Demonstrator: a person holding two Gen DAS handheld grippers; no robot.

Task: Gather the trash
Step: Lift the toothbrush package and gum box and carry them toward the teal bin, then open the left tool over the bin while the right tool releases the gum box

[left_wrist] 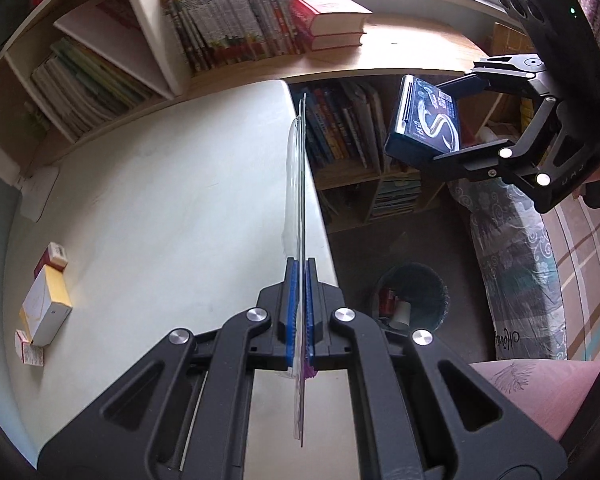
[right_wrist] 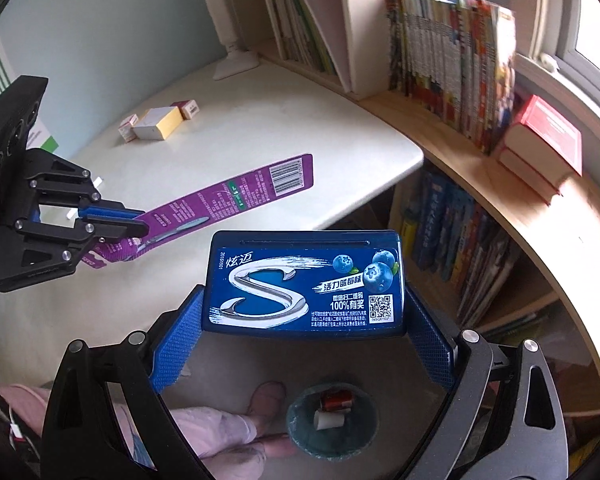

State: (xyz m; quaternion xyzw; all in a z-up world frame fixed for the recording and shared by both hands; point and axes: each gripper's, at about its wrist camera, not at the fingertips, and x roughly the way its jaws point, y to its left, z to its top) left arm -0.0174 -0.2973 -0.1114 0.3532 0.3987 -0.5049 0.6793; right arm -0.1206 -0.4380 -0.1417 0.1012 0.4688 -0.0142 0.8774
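Carry step: I have both pieces of trash lifted off the desk (right_wrist: 260,128), bound for the bin (right_wrist: 332,420) on the floor. My right gripper (right_wrist: 304,320) grasps the blue gum box (right_wrist: 304,280) by its sides; in the right wrist view the bin sits at 6 o'clock beneath it. My left gripper (left_wrist: 300,300) is clenched on the flat purple wrapper (right_wrist: 236,196), held edge-on; its bin (left_wrist: 412,300) lies at 3 o'clock. Both point steeply down. Next, I judge: centre each over the bin, then release.
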